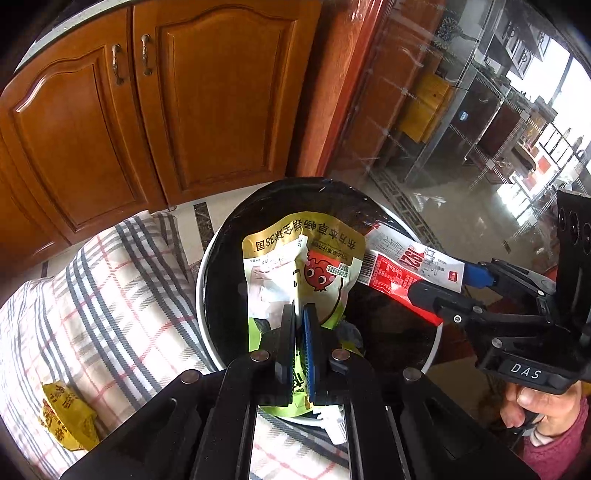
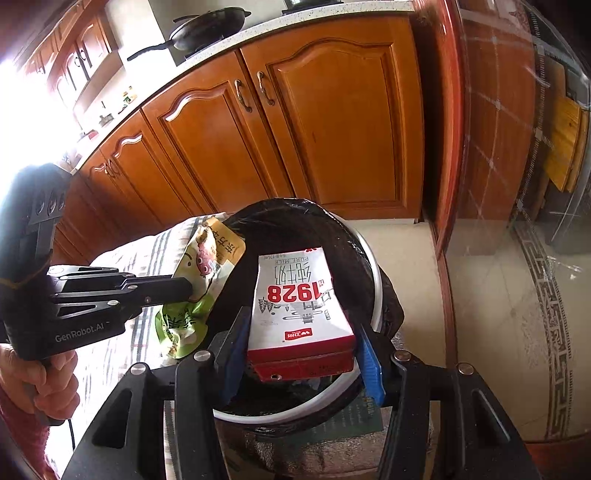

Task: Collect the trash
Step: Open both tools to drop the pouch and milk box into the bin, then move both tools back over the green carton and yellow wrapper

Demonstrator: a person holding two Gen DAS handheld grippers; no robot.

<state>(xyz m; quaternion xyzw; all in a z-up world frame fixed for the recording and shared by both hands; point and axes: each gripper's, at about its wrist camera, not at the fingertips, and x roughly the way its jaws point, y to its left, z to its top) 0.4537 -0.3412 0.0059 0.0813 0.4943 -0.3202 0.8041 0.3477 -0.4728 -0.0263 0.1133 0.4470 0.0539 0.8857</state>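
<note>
A round trash bin (image 1: 201, 295) with a white rim and black liner stands on the floor; it also shows in the right wrist view (image 2: 373, 266). My left gripper (image 1: 299, 314) is shut on a green and gold snack pouch (image 1: 295, 258) and holds it over the bin; the pouch shows in the right wrist view (image 2: 207, 266) too. My right gripper (image 2: 299, 343) is shut on a white and red milk carton (image 2: 295, 306) marked 1928, also over the bin. The carton (image 1: 399, 269) and right gripper (image 1: 447, 291) show in the left wrist view.
A plaid cloth (image 1: 103, 295) covers a surface left of the bin, with a yellow wrapper (image 1: 68, 417) lying on it. Wooden cabinets (image 2: 295, 129) stand behind. A glass door (image 2: 517, 184) is to the right. A pan (image 2: 207, 29) sits on the counter.
</note>
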